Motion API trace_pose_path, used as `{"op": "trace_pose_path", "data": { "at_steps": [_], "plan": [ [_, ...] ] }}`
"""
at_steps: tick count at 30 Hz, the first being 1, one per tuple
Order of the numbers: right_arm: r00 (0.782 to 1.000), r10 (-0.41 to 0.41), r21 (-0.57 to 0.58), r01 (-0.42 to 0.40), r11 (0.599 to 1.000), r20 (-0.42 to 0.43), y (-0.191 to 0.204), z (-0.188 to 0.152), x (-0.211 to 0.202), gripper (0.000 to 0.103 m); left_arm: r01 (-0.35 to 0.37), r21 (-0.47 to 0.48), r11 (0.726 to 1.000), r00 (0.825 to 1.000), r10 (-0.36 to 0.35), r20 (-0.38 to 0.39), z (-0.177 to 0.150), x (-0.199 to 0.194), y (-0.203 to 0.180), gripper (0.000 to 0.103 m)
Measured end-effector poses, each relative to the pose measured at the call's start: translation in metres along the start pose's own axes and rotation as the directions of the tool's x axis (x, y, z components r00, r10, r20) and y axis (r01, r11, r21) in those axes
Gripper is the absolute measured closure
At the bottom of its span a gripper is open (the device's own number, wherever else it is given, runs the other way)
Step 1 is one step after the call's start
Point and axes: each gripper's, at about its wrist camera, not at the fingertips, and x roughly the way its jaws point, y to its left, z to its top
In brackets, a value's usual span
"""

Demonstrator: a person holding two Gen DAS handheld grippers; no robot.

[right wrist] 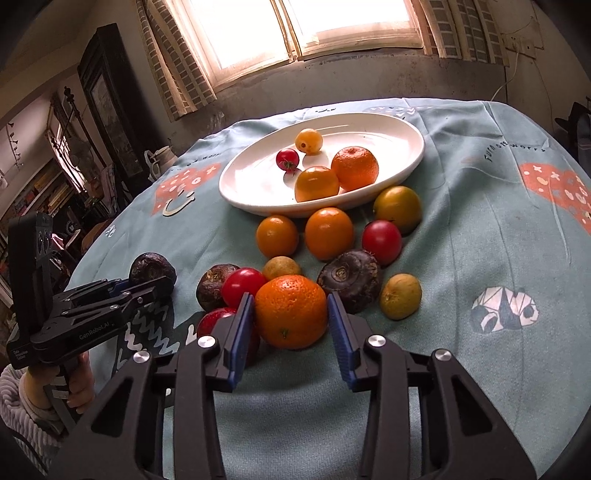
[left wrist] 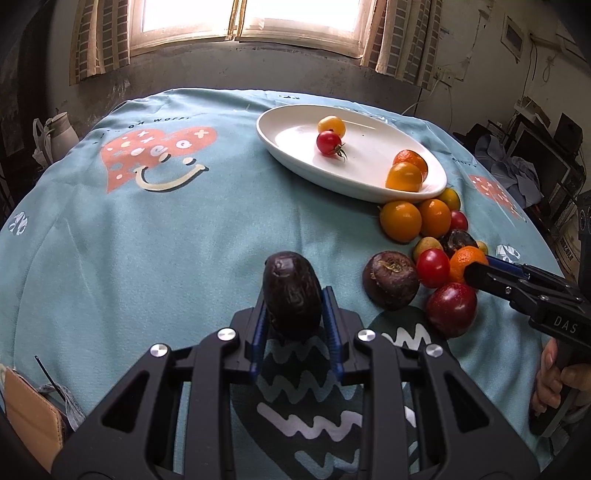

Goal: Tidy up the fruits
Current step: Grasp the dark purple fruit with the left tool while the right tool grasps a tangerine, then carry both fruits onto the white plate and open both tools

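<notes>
Fruits lay heaped near side of white plate [right wrist: 406, 173]. Right gripper [right wrist: 291, 317] parted, straddling tangerine [right wrist: 291, 312], pads just beside it, unclamped. Left gripper [left wrist: 293, 306] clamped on dark fruit [left wrist: 293, 293], upright, plate ahead and rightward.

Table w/ teal printed cloth [left wrist: 192, 236]; white oval dish [left wrist: 291, 131] + loose fruit pile [right wrist: 328, 232] on it.

In front of me a teal tablecloth [left wrist: 184, 236] with heart, smiley and panda prints covers the table. Behind it a bright window [right wrist: 306, 26] sits between checked curtains [left wrist: 99, 40]. A pale jug [left wrist: 61, 134] stands beside the far left edge.
</notes>
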Motion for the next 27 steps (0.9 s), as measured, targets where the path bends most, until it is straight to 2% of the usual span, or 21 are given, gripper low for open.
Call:
{"op": "trace_pose_path", "data": {
  "at_steps": [4,8,10,14,19,24,27],
  "plan": [
    [0.998,-0.008,0.004,0.007,1.0,0.058,-0.001,0.004,-0.017,0.062,-0.025,0.016,1.0,1.0,0.025,0.02,0.0,-0.006,0.0,0.075],
    [0.988,-0.021,0.004,0.021,1.0,0.151,0.002,0.012,-0.049,0.062,-0.047,-0.002,0.999,0.997,0.047,0.055,0.007,-0.024,0.001,0.075],
    [0.981,-0.031,0.004,0.03,1.0,0.191,0.005,0.024,-0.063,0.062,-0.038,-0.01,0.999,0.998,0.039,0.053,0.022,-0.033,0.002,0.075],
    [0.973,-0.04,0.021,0.036,0.999,0.227,0.006,0.065,-0.07,0.062,-0.103,0.067,0.992,0.992,0.098,0.077,0.07,-0.038,-0.016,0.075],
    [0.975,-0.08,0.004,0.081,0.997,0.208,0.01,0.106,-0.033,0.062,-0.087,0.077,0.993,0.996,0.084,0.039,0.12,0.005,-0.033,0.075],
    [0.983,-0.111,-0.035,0.117,0.993,0.144,0.01,0.121,0.027,0.062,-0.086,0.044,0.995,0.996,0.088,-0.031,0.13,0.066,-0.027,0.075],
    [0.987,-0.118,-0.06,0.125,0.99,0.108,0.01,0.124,0.055,0.06,-0.106,0.06,0.993,0.993,0.108,-0.039,0.129,0.084,-0.027,0.072]
  ]
}}
